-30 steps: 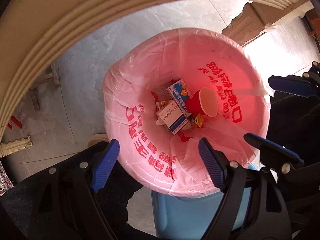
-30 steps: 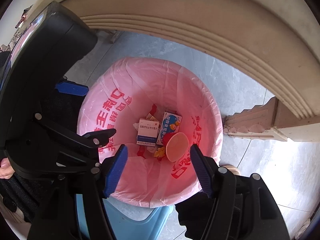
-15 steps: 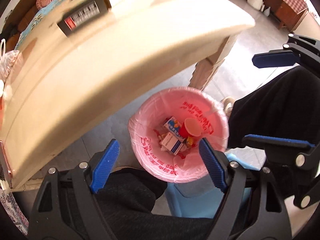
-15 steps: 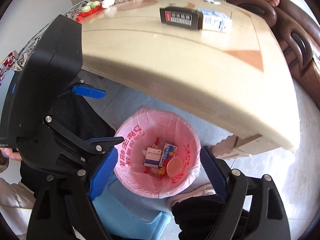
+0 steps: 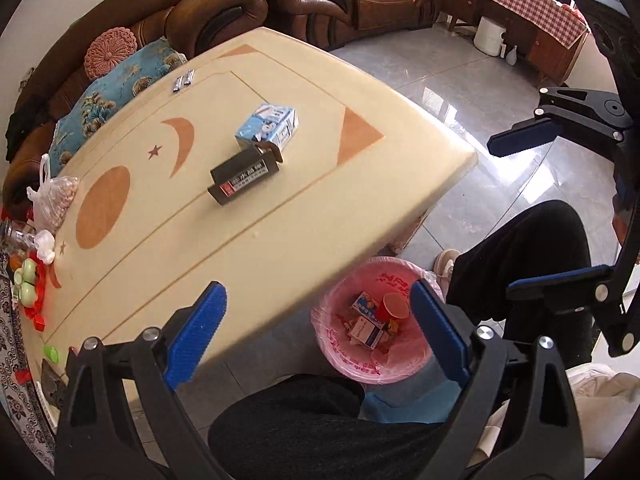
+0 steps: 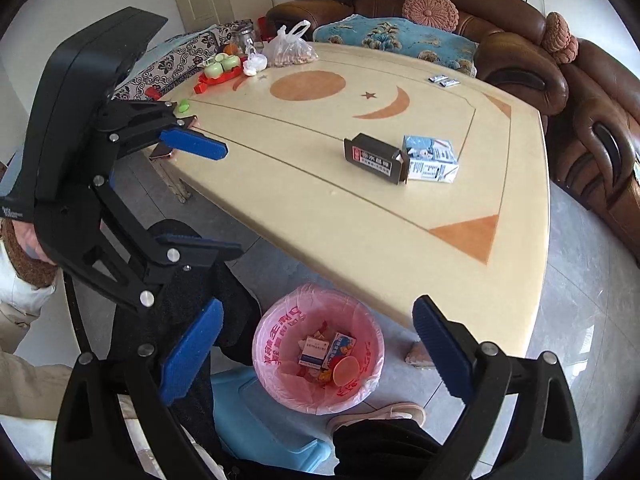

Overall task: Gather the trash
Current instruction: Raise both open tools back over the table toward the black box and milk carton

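A pink-lined trash bin (image 5: 340,354) (image 6: 272,376) stands on the floor under the table's edge. It holds a red cup (image 5: 396,306) and small boxes. On the cream table (image 5: 280,240) (image 6: 320,216) lie a blue-white carton (image 5: 268,126) (image 6: 430,158), a dark box (image 5: 242,178) (image 6: 372,158) and two small sachets (image 5: 182,80). My left gripper (image 5: 316,292) hangs high above the bin, jaws opening, nothing between them. My right gripper (image 6: 318,304) hangs beside it, jaws also opening and empty.
A brown sofa (image 6: 580,120) wraps the table's far side. A plastic bag (image 6: 290,50), a red tray with green cups (image 6: 218,68) and a phone (image 6: 162,154) sit at one end. A blue stool (image 6: 256,420) and a person's black-trousered legs (image 5: 320,428) flank the bin.
Both grippers have risen from just over the bin's mouth to above table height. The tabletop and its items have come into view. Both sets of jaws have spread wider.
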`<control>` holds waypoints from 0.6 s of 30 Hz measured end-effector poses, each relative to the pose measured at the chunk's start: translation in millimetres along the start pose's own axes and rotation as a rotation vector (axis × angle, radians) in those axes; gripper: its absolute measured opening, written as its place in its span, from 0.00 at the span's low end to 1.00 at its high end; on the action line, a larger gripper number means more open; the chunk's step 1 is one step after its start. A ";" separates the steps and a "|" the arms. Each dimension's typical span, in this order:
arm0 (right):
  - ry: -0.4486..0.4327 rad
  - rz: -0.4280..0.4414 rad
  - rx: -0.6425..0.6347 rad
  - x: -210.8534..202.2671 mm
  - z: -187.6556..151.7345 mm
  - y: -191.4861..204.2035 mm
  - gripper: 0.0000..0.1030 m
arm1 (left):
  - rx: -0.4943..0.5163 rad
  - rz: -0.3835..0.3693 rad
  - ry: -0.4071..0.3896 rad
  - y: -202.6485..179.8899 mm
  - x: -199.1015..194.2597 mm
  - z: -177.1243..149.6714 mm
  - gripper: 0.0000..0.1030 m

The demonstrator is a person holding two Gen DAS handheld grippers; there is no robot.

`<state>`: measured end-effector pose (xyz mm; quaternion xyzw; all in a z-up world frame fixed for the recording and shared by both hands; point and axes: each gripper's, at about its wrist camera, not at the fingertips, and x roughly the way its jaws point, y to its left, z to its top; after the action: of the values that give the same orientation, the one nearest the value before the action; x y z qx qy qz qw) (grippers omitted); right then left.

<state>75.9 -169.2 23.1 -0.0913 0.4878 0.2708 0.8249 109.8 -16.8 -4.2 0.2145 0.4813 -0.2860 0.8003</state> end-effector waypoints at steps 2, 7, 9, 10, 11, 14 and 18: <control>0.001 0.033 -0.021 -9.9 12.3 -4.9 0.93 | -0.001 -0.025 -0.005 13.7 -8.6 9.9 0.88; 0.017 0.011 -0.105 -18.5 39.8 -15.4 0.93 | 0.022 -0.006 0.028 39.1 -7.8 30.5 0.89; 0.035 0.008 -0.129 -15.9 49.0 -22.0 0.93 | 0.039 0.001 0.055 45.8 -2.9 37.7 0.89; 0.042 0.001 -0.138 -14.0 53.8 -25.4 0.93 | 0.050 0.006 0.061 48.2 -0.6 40.9 0.89; 0.050 -0.002 -0.144 -11.6 57.8 -28.4 0.93 | 0.063 0.012 0.067 49.7 1.9 44.1 0.89; 0.073 -0.011 -0.173 -2.1 70.6 -36.4 0.93 | 0.115 0.005 0.081 51.5 10.4 52.8 0.89; 0.095 0.003 -0.188 11.8 86.7 -49.8 0.93 | 0.178 -0.020 0.100 55.7 26.3 64.0 0.89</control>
<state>172.5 -170.7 51.3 -0.1801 0.4989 0.3120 0.7883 198.1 -21.5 4.5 0.2939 0.4955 -0.3245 0.7502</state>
